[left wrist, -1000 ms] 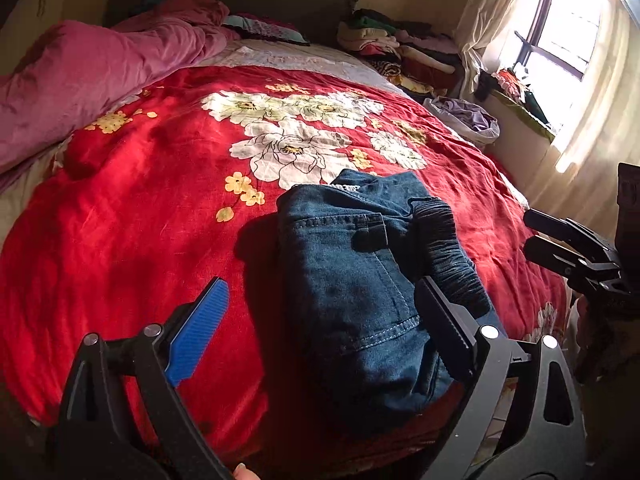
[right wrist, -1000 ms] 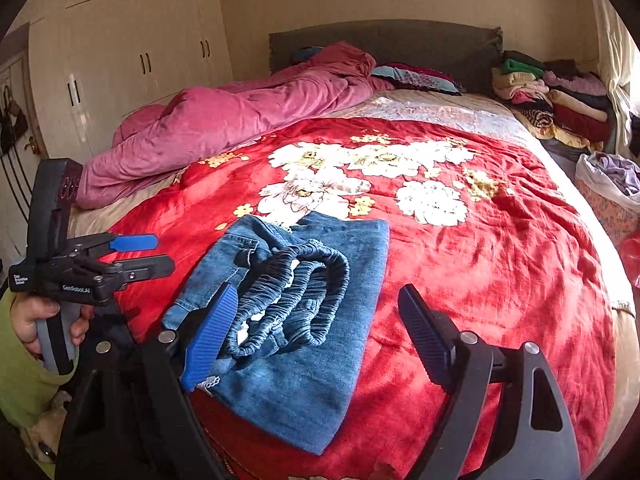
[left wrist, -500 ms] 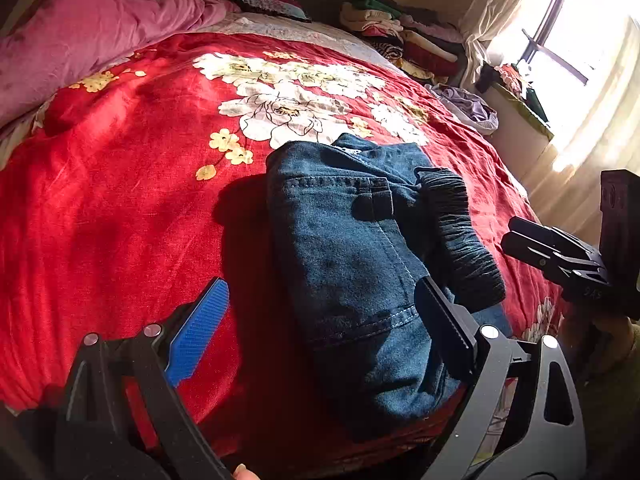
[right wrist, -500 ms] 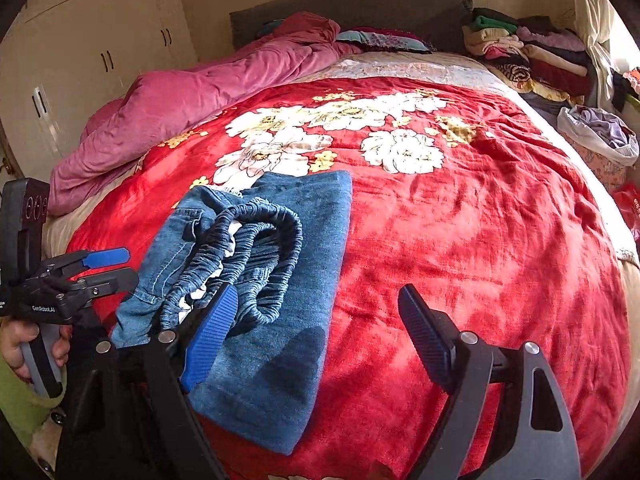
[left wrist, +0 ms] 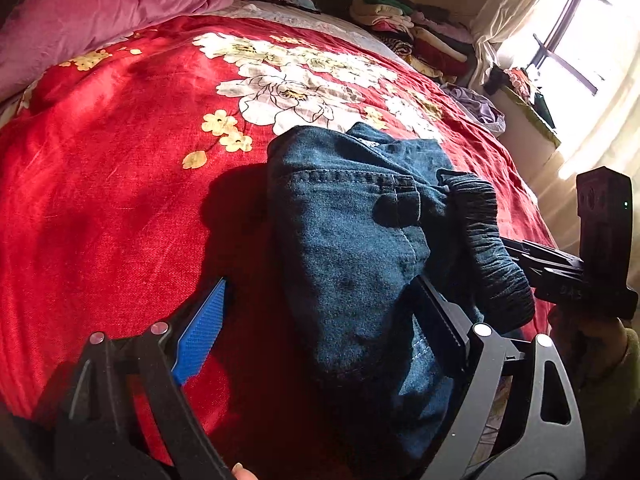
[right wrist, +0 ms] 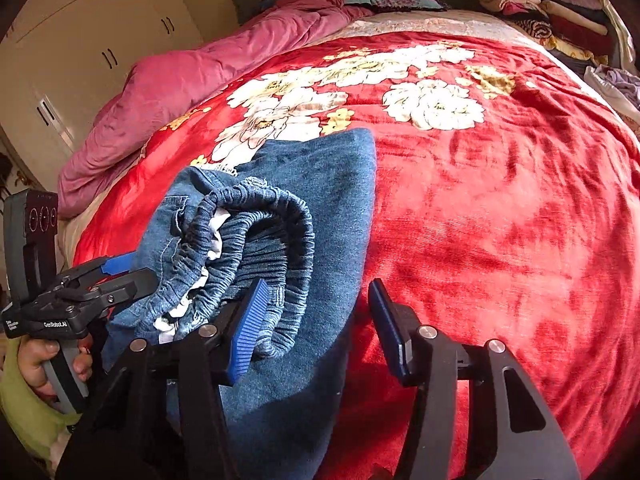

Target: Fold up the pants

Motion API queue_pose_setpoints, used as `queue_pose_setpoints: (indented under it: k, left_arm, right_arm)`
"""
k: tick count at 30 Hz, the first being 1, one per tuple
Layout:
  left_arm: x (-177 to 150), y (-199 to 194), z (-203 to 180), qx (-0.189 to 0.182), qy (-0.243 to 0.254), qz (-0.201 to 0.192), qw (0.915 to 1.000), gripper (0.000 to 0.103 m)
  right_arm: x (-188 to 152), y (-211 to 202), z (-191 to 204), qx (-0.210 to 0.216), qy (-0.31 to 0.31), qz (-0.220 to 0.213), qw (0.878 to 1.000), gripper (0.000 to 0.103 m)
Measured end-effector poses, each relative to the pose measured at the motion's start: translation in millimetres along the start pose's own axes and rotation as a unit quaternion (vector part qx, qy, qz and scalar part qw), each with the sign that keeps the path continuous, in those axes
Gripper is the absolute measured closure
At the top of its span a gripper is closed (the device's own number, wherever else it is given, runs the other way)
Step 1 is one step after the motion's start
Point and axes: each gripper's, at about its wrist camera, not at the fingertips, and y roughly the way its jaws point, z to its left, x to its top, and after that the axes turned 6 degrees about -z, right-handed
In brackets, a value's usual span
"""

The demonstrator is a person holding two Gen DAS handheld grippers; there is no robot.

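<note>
A wide bed fills both views, covered by a red blanket [right wrist: 500, 208] with a plush, slightly wrinkled surface and large white flowers printed toward 12 o'clock. A crumpled pink duvet [right wrist: 192, 92] lies along the bed at 10 o'clock in the right wrist view, with cream wardrobe doors [right wrist: 92, 44] behind it, and a pile of folded clothes [left wrist: 416, 32] is stacked at 1 o'clock in the left wrist view, beside a bright window [left wrist: 580, 40]. The pants [left wrist: 352, 248], made of blue denim with visible stitching and a gathered elastic waistband [right wrist: 264, 232], lie folded into a thick bundle on the near edge of the blanket, at the centre of the left wrist view and at 8 o'clock in the right wrist view. The left gripper [left wrist: 320, 332] is held low over the bundle with its jaws wide apart, the blue ribbed pad at 7 o'clock and the black finger at 5 o'clock over the denim. The right gripper [right wrist: 316, 328] also has its jaws apart, the blue pad just at the waistband. A hand [right wrist: 44, 364] grips the left gripper's handle, whose white label is too small to read with certainty.
</note>
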Motion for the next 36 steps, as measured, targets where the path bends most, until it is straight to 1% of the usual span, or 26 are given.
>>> queue_pose_setpoints:
  k: [1, 4, 5, 6, 7, 8, 9, 10, 11, 13, 15, 17, 22, 26, 36]
  left_arm:
    - [1, 2, -1, -0.001, 0.0, 0.0, 1.0, 0.022]
    - [5, 10, -4, 0.007, 0.005, 0.005, 0.9999, 0.03]
    - [6, 13, -5, 0.007, 0.005, 0.004, 0.9999, 0.034]
    - [8, 15, -6, 0.003, 0.004, 0.003, 1.0, 0.041]
    - [9, 16, -7, -0.004, 0.004, 0.004, 1.0, 0.046]
    - [9, 18, -8, -0.011, 0.002, 0.005, 0.9999, 0.054]
    - [10, 18, -10, -0.012, 0.002, 0.003, 0.9999, 0.059]
    - [10, 18, -11, -0.018, 0.001, 0.001, 0.9998, 0.063]
    - [9, 17, -13, -0.017, 0.002, -0.001, 0.9999, 0.064]
    - [10, 12, -16, -0.017, 0.006, -0.006, 0.9998, 0.066]
    - [13, 8, -19, -0.021, 0.004, -0.012, 0.9997, 0.07]
    - [18, 3, -24, -0.027, 0.006, -0.016, 0.9995, 0.07]
    - [39, 1, -35, -0.031, 0.015, -0.03, 0.999, 0.07]
    - [59, 3, -39, -0.029, 0.018, -0.045, 0.9984, 0.07]
    - [108, 24, -36, -0.013, 0.027, -0.059, 0.9978, 0.07]
  right_arm:
    - [1, 3, -2, 0.01, 0.009, 0.001, 1.0, 0.052]
    - [3, 12, -5, 0.031, 0.016, 0.003, 0.999, 0.052]
    - [3, 14, -4, 0.033, 0.009, 0.0, 0.999, 0.052]
    - [4, 16, -3, 0.033, 0.001, -0.003, 0.999, 0.052]
    - [4, 16, -2, 0.032, -0.004, -0.006, 0.999, 0.054]
    - [4, 16, -1, 0.035, -0.008, -0.01, 0.999, 0.06]
    - [3, 16, 1, 0.04, -0.012, -0.014, 0.999, 0.064]
    - [2, 14, 4, 0.043, -0.015, -0.02, 0.999, 0.071]
    - [2, 11, 8, 0.041, -0.023, -0.026, 0.999, 0.075]
    - [2, 6, 14, 0.035, -0.036, -0.037, 0.998, 0.077]
    - [3, -1, 17, 0.037, -0.036, -0.049, 0.998, 0.08]
    - [7, -6, 20, 0.035, -0.044, -0.059, 0.997, 0.081]
    - [21, -10, 25, 0.03, -0.056, -0.071, 0.995, 0.081]
    - [38, -13, 24, 0.022, -0.058, -0.094, 0.994, 0.085]
    - [84, 3, 13, 0.013, -0.058, -0.125, 0.99, 0.085]
